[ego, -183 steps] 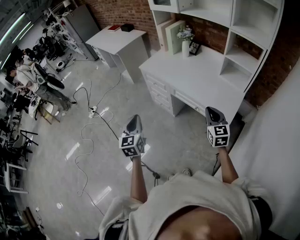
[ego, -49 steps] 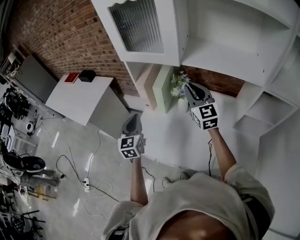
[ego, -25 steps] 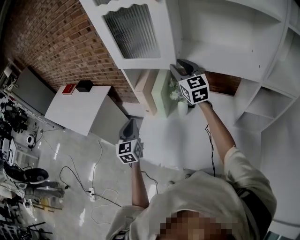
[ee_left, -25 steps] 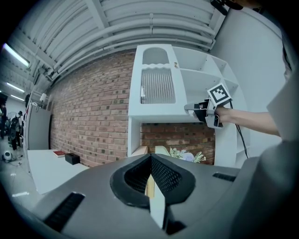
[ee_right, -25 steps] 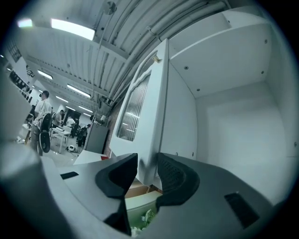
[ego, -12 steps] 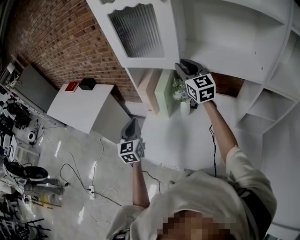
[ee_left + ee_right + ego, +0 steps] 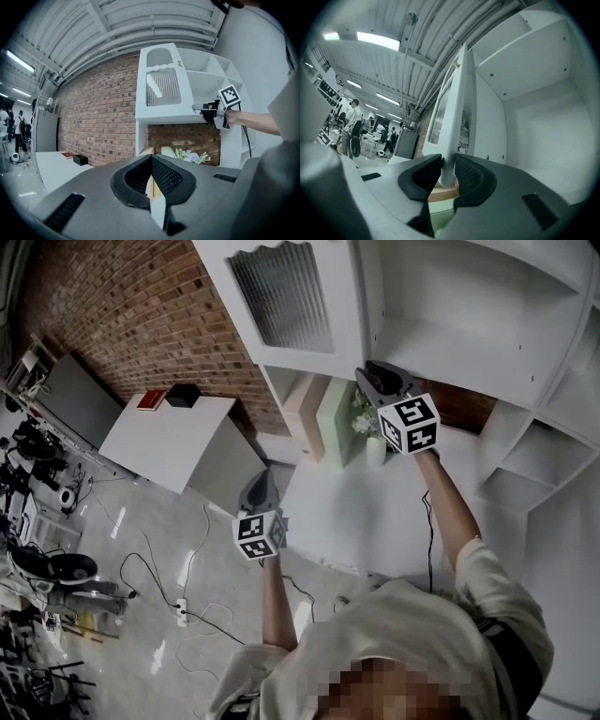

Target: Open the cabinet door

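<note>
Two jaws of the right gripper [image 7: 370, 373] are clenched on the lower free corner of the cabinet door [image 7: 291, 296], having just been closing onto it. The right gripper view shows the door's thin edge running up between the pads. The door, white with a ribbed glass pane, hangs high on the shelf unit and stands ajar. Its inner face carries a sticker and shows beside the bare white compartment [image 7: 534, 103]. To the door's right lie open shelves [image 7: 450, 343], and in front of it there is free air above the tabletop [image 7: 328, 512]. The left gripper [image 7: 262, 480] hangs lower, well apart from the door, its jaws pressed together on nothing.

Under the cabinet, upright tan and green boards [image 7: 323, 418] stand beside a vase of flowers [image 7: 370, 432] on the white tabletop. A brick wall [image 7: 122, 315] runs off to the left, with a side table [image 7: 178, 442] carrying a red book [image 7: 150, 399] and a black box [image 7: 183, 395]. Cables [image 7: 187, 559] trail over the glossy floor [image 7: 122, 596].

The door's top is cut off by the head view's upper edge. The sticker's print is partly hidden behind the door's edge and cannot be read.
</note>
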